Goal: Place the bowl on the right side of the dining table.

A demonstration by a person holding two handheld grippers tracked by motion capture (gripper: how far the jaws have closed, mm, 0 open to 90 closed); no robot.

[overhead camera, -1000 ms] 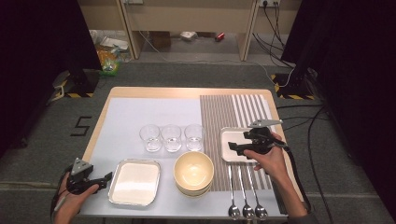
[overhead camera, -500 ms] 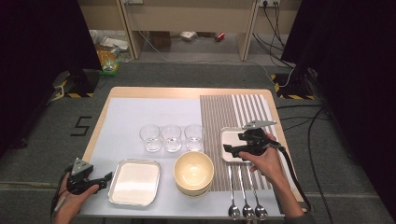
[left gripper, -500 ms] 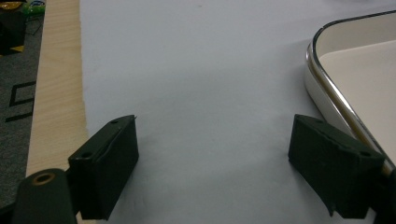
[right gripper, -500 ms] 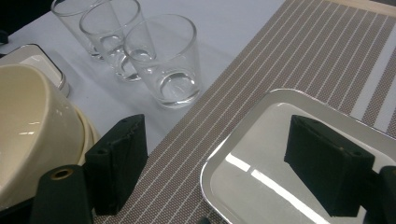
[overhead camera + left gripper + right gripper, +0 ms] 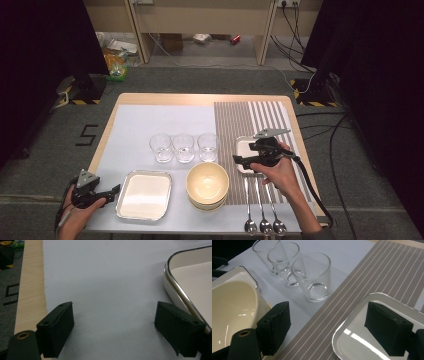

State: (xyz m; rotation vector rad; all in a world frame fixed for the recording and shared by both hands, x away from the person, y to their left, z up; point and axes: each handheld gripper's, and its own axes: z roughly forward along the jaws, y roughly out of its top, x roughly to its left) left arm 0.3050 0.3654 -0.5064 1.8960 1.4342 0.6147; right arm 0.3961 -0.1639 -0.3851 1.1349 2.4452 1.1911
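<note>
Right claw (image 5: pixel 239 160) hovers over the near-left corner of the small steel tray (image 5: pixel 245 150), jaws spread wide, nothing between them. From its own view (image 5: pixel 327 327) one jaw sits over the tray's shiny floor (image 5: pixel 362 340), the other hangs off the tray's left edge above the striped mat (image 5: pixel 372 272), close to the cream bowl (image 5: pixel 234 307). Can't tell if either jaw touches the tray.

Everything else, placed relative to that small steel tray: it lies on the striped mat, which covers the right part of the table (image 5: pixel 165 97). Just left of the tray stand three clear glasses (image 5: pixel 183 147) in a row, upright, the nearest one (image 5: pixel 313 277) right at the mat's edge. Left and nearer me from the tray is the stack of cream bowls (image 5: pixel 207 185). Directly nearer me than the tray lie three spoons (image 5: pixel 264 210) side by side, handles pointing toward it. Well to the left, past the bowls, sits the white tray (image 5: pixel 144 195) with a steel rim.

Left claw (image 5: pixel 116 189) rests low at that white tray's left side, well apart from the small tray, also released and wide. In its own view (image 5: pixel 113 330) the right jaw is just beside the white tray's rim (image 5: pixel 180 290), bare table cover between the jaws.
</note>
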